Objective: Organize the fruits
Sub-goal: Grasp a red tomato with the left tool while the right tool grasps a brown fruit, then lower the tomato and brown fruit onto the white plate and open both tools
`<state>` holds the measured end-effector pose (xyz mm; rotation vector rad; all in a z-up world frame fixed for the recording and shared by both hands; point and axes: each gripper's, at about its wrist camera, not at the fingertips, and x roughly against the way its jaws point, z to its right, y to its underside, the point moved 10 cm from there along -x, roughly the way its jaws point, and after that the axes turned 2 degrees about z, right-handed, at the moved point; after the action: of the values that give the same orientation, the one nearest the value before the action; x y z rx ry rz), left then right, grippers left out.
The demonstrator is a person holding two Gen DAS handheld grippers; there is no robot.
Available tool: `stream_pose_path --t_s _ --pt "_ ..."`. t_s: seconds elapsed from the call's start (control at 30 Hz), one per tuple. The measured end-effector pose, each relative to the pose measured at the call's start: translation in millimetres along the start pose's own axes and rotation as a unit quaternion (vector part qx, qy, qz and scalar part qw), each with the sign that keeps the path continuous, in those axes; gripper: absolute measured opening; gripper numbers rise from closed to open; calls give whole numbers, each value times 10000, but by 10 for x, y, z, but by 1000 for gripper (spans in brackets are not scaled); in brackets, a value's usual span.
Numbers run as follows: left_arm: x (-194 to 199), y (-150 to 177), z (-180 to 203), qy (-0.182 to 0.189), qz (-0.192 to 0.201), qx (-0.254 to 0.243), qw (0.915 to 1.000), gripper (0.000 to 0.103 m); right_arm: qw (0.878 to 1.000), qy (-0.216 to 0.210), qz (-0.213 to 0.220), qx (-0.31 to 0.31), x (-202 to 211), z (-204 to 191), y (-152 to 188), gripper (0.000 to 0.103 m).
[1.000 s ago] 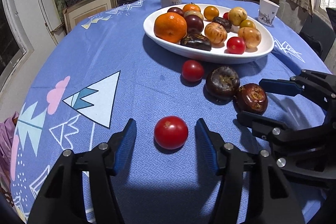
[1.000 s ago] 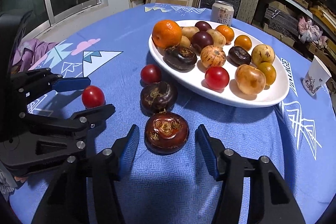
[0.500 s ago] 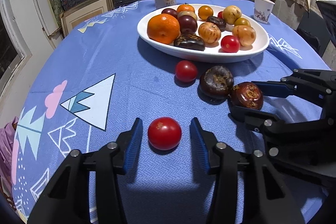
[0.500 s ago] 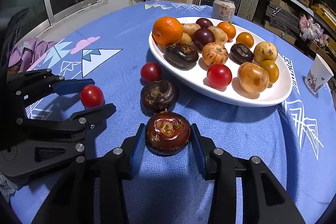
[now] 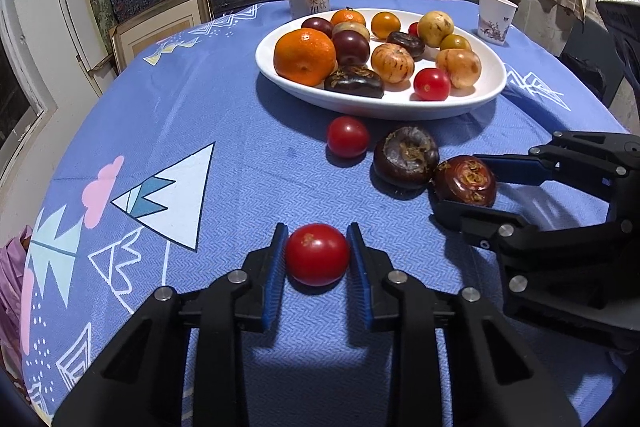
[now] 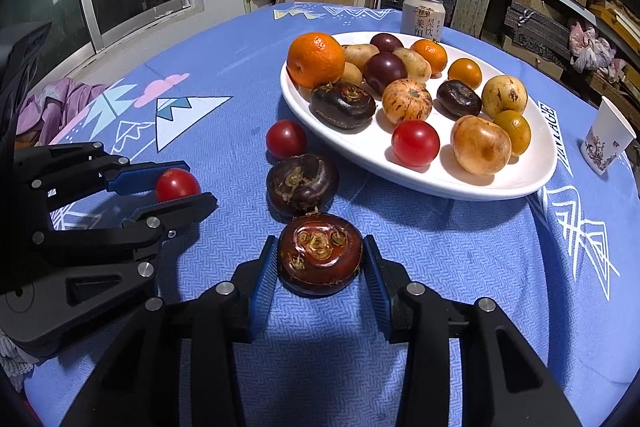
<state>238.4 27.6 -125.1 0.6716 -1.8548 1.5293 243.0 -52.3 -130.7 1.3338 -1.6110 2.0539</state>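
Observation:
My left gripper (image 5: 317,251) is shut on a red tomato (image 5: 317,254) that rests on the blue tablecloth; it also shows in the right wrist view (image 6: 177,183). My right gripper (image 6: 320,254) is shut on a reddish-brown water chestnut (image 6: 320,253), also on the cloth, seen from the left wrist view (image 5: 466,181). Just beyond lie a dark water chestnut (image 6: 301,183) and a second loose tomato (image 6: 286,139). A white oval plate (image 6: 472,185) behind them holds several fruits, among them an orange (image 6: 316,59) and a tomato (image 6: 415,143).
A drink can (image 6: 423,17) stands behind the plate. A paper cup (image 6: 607,135) stands at the table's right edge. Shelves with boxes line the back wall. A window is at the left. Pink cloth (image 6: 60,103) lies off the table's left edge.
Both grippers moved forward and closed: the left jaws came in on the tomato, the right jaws on the reddish-brown water chestnut. Both fruits remain on the cloth.

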Motion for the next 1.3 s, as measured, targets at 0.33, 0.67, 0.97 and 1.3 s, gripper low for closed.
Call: stream_pose_path --t_s 0.33,0.67,0.97,1.3 --pt "277 -147 -78 -123 555 163 9982 29 9993 -35 361 -126 239 34 -47 43" --pt "751 -784 -335 -204 1028 235 9942 29 9874 54 1527 -409 1213 404 -550 43" --pt "556 -1695 -93 282 1066 316 9934 29 9781 427 1844 -863 1455 1234 -1347 43" --pt "-365 -1374 461 846 324 237 9956 29 9934 173 701 -891 -11 1276 -1526 42"
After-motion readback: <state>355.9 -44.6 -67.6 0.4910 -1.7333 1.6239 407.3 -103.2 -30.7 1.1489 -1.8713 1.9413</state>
